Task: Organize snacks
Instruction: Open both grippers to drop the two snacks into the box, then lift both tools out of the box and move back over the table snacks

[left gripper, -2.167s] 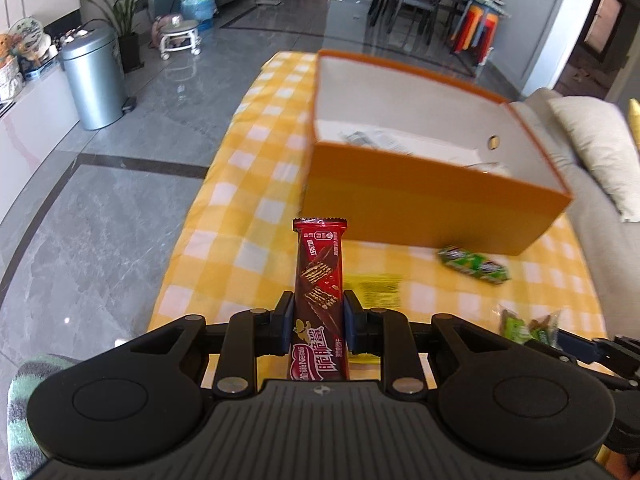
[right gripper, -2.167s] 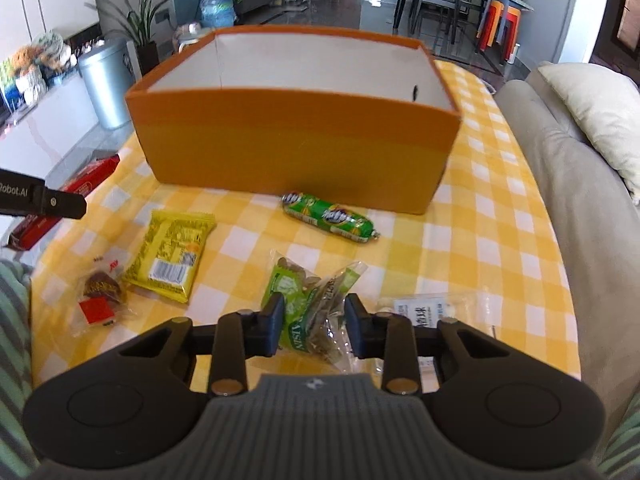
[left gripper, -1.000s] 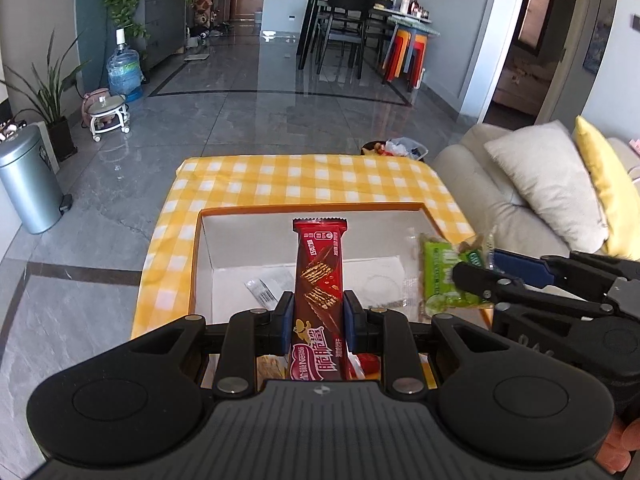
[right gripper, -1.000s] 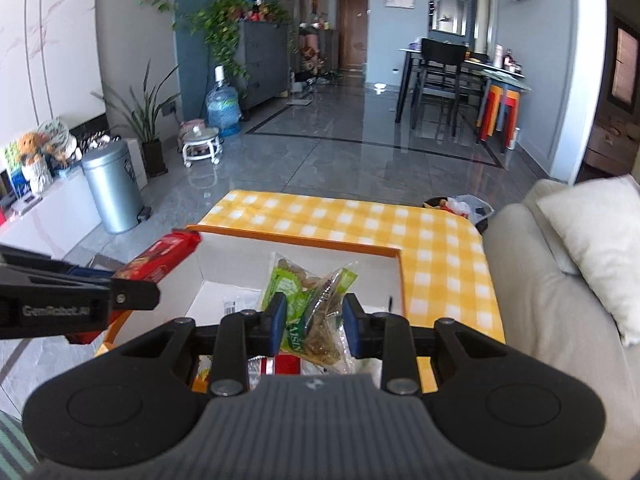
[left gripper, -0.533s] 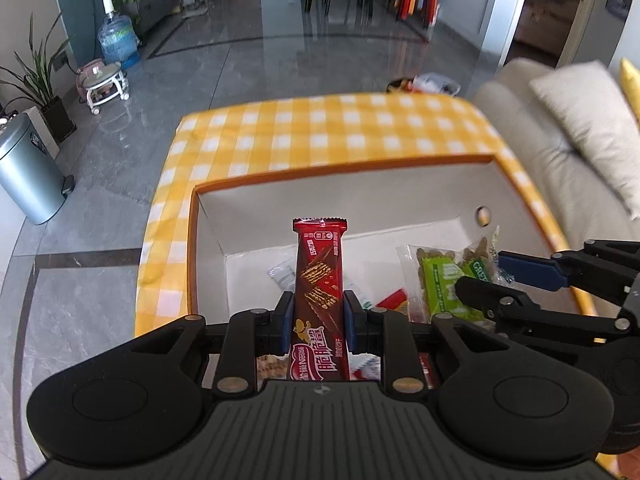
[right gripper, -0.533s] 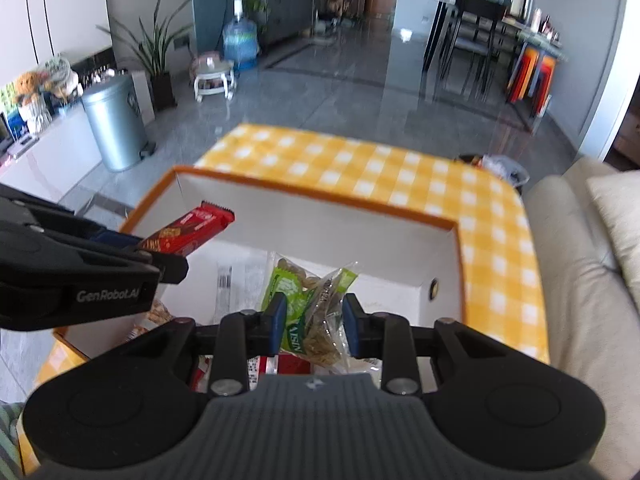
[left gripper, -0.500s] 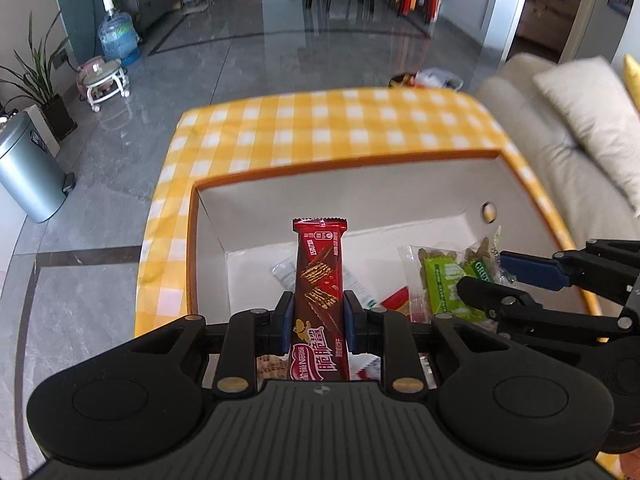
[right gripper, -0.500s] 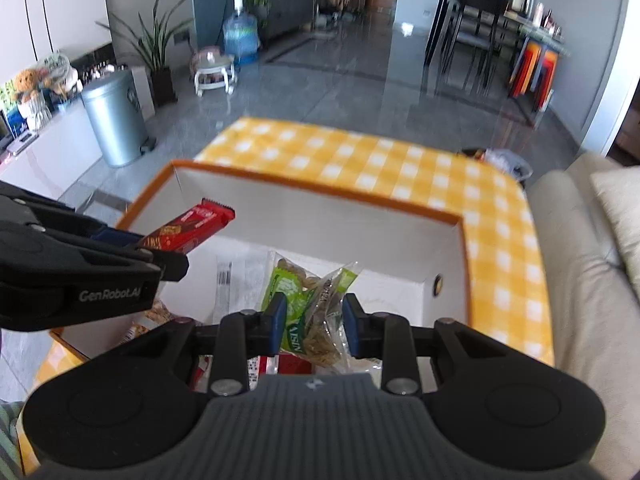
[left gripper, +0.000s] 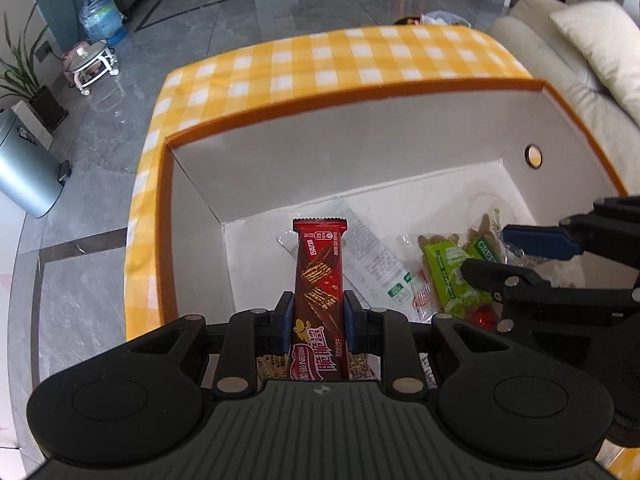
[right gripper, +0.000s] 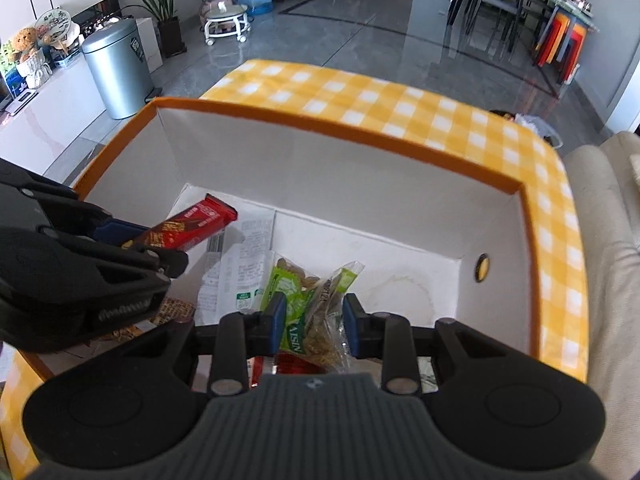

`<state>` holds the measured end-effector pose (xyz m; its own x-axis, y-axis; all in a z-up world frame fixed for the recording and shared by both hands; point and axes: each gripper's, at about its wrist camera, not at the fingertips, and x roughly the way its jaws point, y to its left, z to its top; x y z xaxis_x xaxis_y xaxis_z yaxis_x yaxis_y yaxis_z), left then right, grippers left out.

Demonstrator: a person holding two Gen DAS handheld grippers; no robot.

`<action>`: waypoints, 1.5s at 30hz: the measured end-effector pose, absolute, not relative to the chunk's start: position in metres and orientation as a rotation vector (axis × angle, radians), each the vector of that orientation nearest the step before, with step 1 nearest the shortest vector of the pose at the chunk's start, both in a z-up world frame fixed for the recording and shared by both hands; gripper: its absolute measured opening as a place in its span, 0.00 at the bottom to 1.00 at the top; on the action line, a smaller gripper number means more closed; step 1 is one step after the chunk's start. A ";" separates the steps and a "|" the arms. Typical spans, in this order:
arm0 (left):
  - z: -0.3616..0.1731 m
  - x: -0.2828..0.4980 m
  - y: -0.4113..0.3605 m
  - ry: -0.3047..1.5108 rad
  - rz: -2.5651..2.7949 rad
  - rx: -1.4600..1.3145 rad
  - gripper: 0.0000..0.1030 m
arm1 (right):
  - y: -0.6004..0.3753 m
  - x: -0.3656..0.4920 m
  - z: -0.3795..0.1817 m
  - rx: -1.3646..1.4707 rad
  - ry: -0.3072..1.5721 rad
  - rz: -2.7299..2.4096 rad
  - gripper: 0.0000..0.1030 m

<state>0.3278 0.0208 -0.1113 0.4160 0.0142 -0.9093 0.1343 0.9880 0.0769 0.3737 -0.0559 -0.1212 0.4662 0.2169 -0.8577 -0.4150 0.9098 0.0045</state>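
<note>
While both grippers hang over the box (left gripper: 360, 96), 2 snacks remain undelivered: left gripper (left gripper: 316, 316) clamps wafer bar (left gripper: 319, 276); right gripper (right gripper: 310, 320) clamps green packet (right gripper: 308, 300). Several packets already lie inside the box (count unclear, partly hidden under the grippers).

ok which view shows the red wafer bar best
The left wrist view: the red wafer bar stands face-on, its printed front readable, clamped in the left tool. The right wrist view shows it slanted from the side, partly hidden.
</note>
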 end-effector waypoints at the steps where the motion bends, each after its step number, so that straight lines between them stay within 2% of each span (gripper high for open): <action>1: -0.113 0.328 0.020 1.148 -0.080 0.147 0.26 | -0.055 0.375 -0.123 -0.218 1.024 0.395 0.27; 14: -0.120 0.330 0.026 1.204 -0.078 0.115 0.27 | -0.057 0.388 -0.130 -0.184 1.083 0.378 0.35; 16: -0.119 0.329 0.027 1.198 -0.071 0.118 0.28 | -0.057 0.388 -0.130 -0.190 1.090 0.372 0.36; 18: -0.116 0.329 0.026 1.198 -0.077 0.118 0.33 | -0.056 0.386 -0.129 -0.206 1.086 0.360 0.37; 21: -0.110 0.326 0.025 1.186 -0.087 0.117 0.39 | -0.056 0.382 -0.125 -0.223 1.080 0.347 0.45; 23: -0.104 0.321 0.023 1.173 -0.091 0.126 0.43 | -0.056 0.380 -0.122 -0.228 1.077 0.344 0.54; 28: -0.088 0.311 0.022 1.152 -0.086 0.149 0.45 | -0.054 0.374 -0.110 -0.270 1.066 0.326 0.67; 30: -0.080 0.306 0.025 1.142 -0.079 0.142 0.52 | -0.056 0.370 -0.103 -0.273 1.056 0.329 0.70; 38: -0.042 0.278 0.031 1.043 -0.059 0.102 0.56 | -0.067 0.349 -0.068 -0.241 0.985 0.313 0.75; 45: -0.001 0.230 0.029 0.837 -0.029 0.091 0.62 | -0.085 0.305 -0.026 -0.161 0.820 0.292 0.80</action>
